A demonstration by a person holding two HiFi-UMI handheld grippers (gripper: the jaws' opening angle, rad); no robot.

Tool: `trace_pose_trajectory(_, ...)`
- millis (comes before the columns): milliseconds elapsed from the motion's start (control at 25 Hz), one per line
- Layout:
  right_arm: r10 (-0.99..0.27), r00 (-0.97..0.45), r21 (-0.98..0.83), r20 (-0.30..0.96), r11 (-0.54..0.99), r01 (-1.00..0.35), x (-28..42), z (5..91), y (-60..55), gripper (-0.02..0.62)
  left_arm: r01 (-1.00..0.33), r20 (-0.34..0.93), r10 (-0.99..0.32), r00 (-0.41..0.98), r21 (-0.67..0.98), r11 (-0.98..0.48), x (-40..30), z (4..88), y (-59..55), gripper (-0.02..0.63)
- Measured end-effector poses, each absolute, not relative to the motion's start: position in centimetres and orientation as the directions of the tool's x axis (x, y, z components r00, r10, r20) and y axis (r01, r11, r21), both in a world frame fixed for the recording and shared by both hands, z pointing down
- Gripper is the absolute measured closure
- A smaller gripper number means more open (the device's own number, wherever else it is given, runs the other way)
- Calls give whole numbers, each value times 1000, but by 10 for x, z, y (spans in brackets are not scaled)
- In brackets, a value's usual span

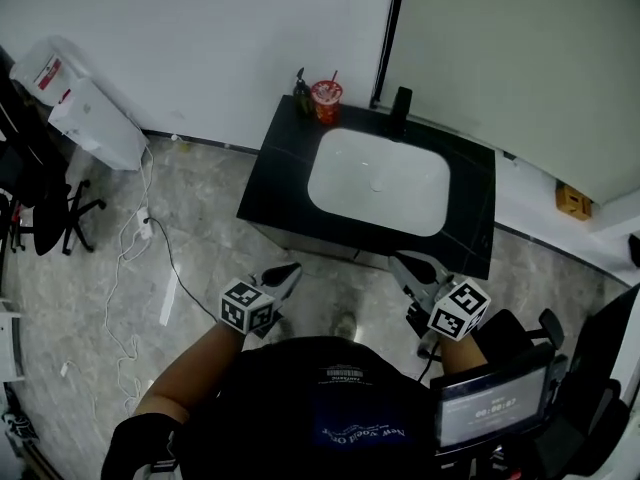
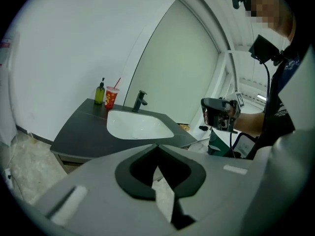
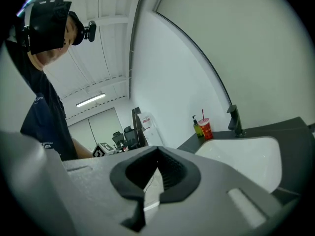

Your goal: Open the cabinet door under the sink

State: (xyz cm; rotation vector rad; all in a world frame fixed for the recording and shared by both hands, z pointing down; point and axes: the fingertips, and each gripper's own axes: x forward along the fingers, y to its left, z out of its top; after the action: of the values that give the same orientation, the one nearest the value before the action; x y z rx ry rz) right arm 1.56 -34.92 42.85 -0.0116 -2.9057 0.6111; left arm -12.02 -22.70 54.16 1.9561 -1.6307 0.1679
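Grippers, nearest: one per hand, held low before the person [image 1: 320, 398] and well short of the sink unit.
- Left gripper [image 1: 288, 271]: jaws pressed together, nothing between them.
- Right gripper [image 1: 402, 262]: jaws likewise together and empty, pointing nearly level toward the unit.

Floor [image 1: 200, 218]: grey tile between person and unit, with a cable [image 1: 150, 258] trailing at the left.

Cabinet [image 1: 310, 246]: the task's thing, under the counter. The head view shows only a thin strip of its front below the overhang. Door and handle probably sit there but cannot be made out.

Counter [image 1: 275, 183]: dark, bearing a white basin [image 1: 378, 181].

Tap [image 1: 401, 103], red cup [image 1: 326, 98] with straw, and bottle [image 1: 301, 90]: along the back edge, against the wall [image 1: 220, 38].

Step in hand: approach; door not yet touched.

Next move calls for:
- getting lower and closer to the cabinet front;
- finding the door's edge or handle;
- parting one gripper's jaws to take it;
- pulling outward along the hinge's arc.
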Motion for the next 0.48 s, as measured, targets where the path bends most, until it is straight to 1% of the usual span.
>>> trace_pose_trajectory(120,51,-981,-413,188,910,-32,4,450,-352,594,-942,492,-834,250,324,-91,-120,570,-236,605)
trace_pose_trajectory(240,56,-976,-412,208,910,-36,-11,471,-346,594,-943,530,-797,292,301,-145,-123,608,-240,601)
trace_pose_trajectory(280,57,-976,-416,211,909,-37,-17,479,-345,594,-942,542,-782,308,289,-171,-125,622,-242,568)
trace_pose_trajectory(320,57,-975,-423,213,905,-39,-23,486,-343,594,-942,556,-766,322,272,-199,-127,636,-244,567)
trace_pose_trajectory(360,59,-975,-432,216,901,-42,-28,494,-341,594,-942,574,-749,332,248,-228,-128,650,-246,546)
trace_pose_trajectory(480,58,-972,-461,229,886,-56,-41,519,-337,594,-935,641,-694,326,111,-337,-131,693,-252,477)
